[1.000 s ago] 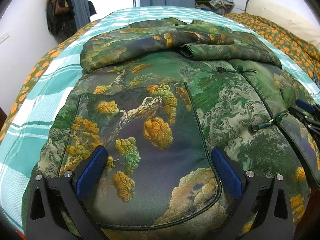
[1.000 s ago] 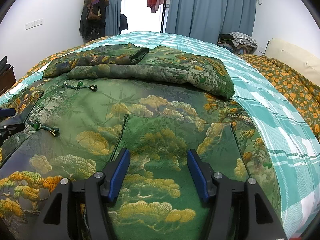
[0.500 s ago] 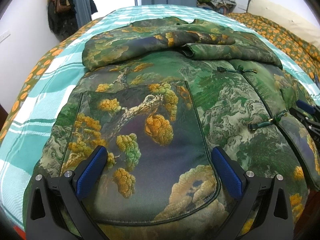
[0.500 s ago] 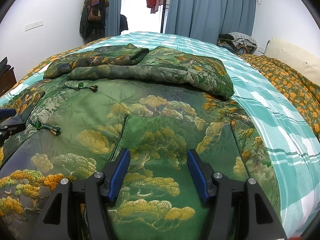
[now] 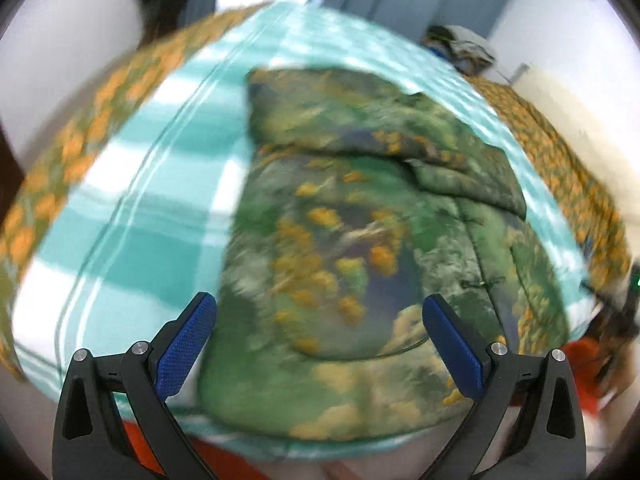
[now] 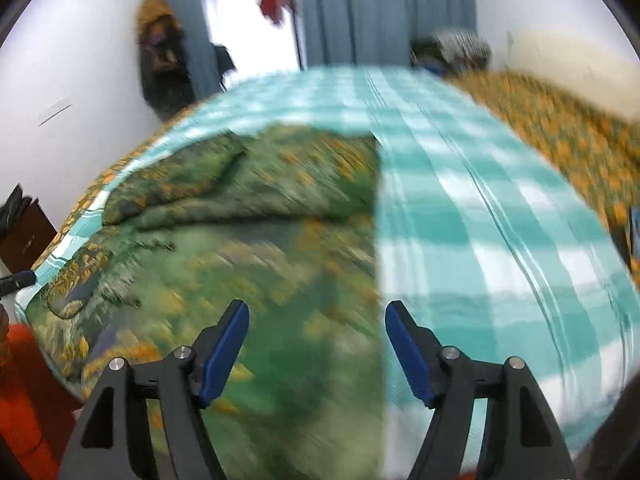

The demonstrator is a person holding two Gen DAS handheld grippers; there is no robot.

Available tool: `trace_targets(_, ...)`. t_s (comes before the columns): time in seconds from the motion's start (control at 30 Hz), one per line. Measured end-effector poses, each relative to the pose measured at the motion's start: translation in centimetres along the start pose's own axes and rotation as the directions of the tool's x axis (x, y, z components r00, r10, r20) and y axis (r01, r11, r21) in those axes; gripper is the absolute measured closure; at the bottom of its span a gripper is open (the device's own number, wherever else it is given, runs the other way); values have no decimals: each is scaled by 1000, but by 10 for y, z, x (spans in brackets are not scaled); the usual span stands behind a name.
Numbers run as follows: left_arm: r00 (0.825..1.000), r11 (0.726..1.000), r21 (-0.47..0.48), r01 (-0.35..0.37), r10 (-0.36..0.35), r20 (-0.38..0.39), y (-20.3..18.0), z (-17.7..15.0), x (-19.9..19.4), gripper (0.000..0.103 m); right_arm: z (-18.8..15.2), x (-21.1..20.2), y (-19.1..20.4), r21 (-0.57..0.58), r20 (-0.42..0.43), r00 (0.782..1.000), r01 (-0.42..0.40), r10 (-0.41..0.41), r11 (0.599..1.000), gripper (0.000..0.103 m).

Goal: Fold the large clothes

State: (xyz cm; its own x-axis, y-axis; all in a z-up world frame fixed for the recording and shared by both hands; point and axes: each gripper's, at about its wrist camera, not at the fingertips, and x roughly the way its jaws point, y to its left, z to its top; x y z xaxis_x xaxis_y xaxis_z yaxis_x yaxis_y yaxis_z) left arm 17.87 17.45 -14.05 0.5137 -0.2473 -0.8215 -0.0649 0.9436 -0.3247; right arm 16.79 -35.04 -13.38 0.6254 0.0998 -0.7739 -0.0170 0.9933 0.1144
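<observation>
A: What does the left wrist view give?

B: It is blurred. The left gripper [image 5: 316,340] stands with its blue pads [image 5: 186,346] wide apart and nothing between them. Below it lies the green padded jacket [image 5: 360,240], printed with orange and yellow trees, spread flat on the teal-and-white checked blanket [image 5: 152,220]. Its sleeves are folded across the far end of the body. The left pad sits over bare blanket just beside the jacket's edge; the right pad is over the jacket's lower front.

A: Anything around the bed?

B: An orange-flowered bedcover [image 5: 560,160] shows beyond the blanket on both sides, and a heap of clothes [image 5: 460,44] lies at the far right corner.

A: And the right wrist view?

B: Blurred too. The right gripper [image 6: 316,344] is spread, its jaws having just been opening, with nothing between the pads. The jacket [image 6: 240,240] fills the left half of the view; its straight right edge runs between the two fingers, so the right finger hangs over the checked blanket [image 6: 480,220]. Grey-blue curtains [image 6: 380,12] hang on the far wall, and dark garments [image 6: 160,60] hang on the left wall.
</observation>
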Motion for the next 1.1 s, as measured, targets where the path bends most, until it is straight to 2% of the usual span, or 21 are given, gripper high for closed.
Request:
trace_targets(0.07,998,998,-56,0,-4,-70,19,-3,12,1,-11,-1,-29,80,-83,996,-14,20,997,31)
trace_targets(0.13,992,999,-40,-35,30,-124,23,-10,25,1,-25,-1,-48,158,-132,988,-59,80,986,31)
trace_targets(0.2,989,998,-27,-59,55,-137,21,-17,33,1,-35,5,-58,221,-170,976,-100,139,970,31)
trace_targets(0.27,986,997,-49,-53,44,-161,21,-19,43,1,-40,15,-58,250,-210,959,-134,189,959,31)
trace_targets(0.33,985,999,-52,-10,1,-173,15,-20,46,1,-43,26,-50,251,-244,942,-169,231,953,31)
trace_targets(0.4,979,999,-40,35,-42,-197,8,-24,48,1,-44,39,-35,229,-276,916,-234,293,945,31)
trace_targets(0.47,977,999,-1,32,-31,-213,1,-27,49,2,-47,51,-23,220,-300,893,-279,337,935,30)
trace_targets(0.5,975,1000,11,28,-25,-219,0,-27,48,8,-47,56,-20,214,-313,886,-284,341,935,29)
trace_targets(0.53,973,1000,23,14,-8,-233,-2,-29,48,23,-47,60,-17,208,-324,886,-274,330,939,29)
trace_targets(0.57,970,1000,28,-1,8,-244,-3,-28,47,32,-46,61,-16,214,-329,885,-270,330,939,32)
trace_targets(0.6,967,999,33,-15,23,-255,-2,-28,46,52,-45,60,-15,226,-328,881,-279,342,933,41)
trace_targets(0.63,965,999,34,-12,20,-261,-2,-27,44,73,-43,57,-14,228,-321,880,-286,349,931,62)
trace_targets(0.67,965,1000,22,4,2,-263,-1,-26,40,78,-39,51,-12,221,-309,885,-289,348,931,80)
trace_targets(0.7,966,1000,6,18,-16,-259,1,-24,35,85,-36,47,-10,217,-299,887,-298,353,930,84)
trace_targets(0.8,972,998,-31,63,-69,-223,1,-14,16,92,-22,26,-3,211,-259,890,-327,375,921,89)
trace_targets(0.93,979,991,-39,125,-130,-156,-7,0,-14,93,6,-7,7,205,-187,891,-376,414,904,89)
trace_targets(1.1,977,989,-29,145,-148,-153,-4,-13,-45,94,14,-42,13,178,-174,876,-421,450,889,90)
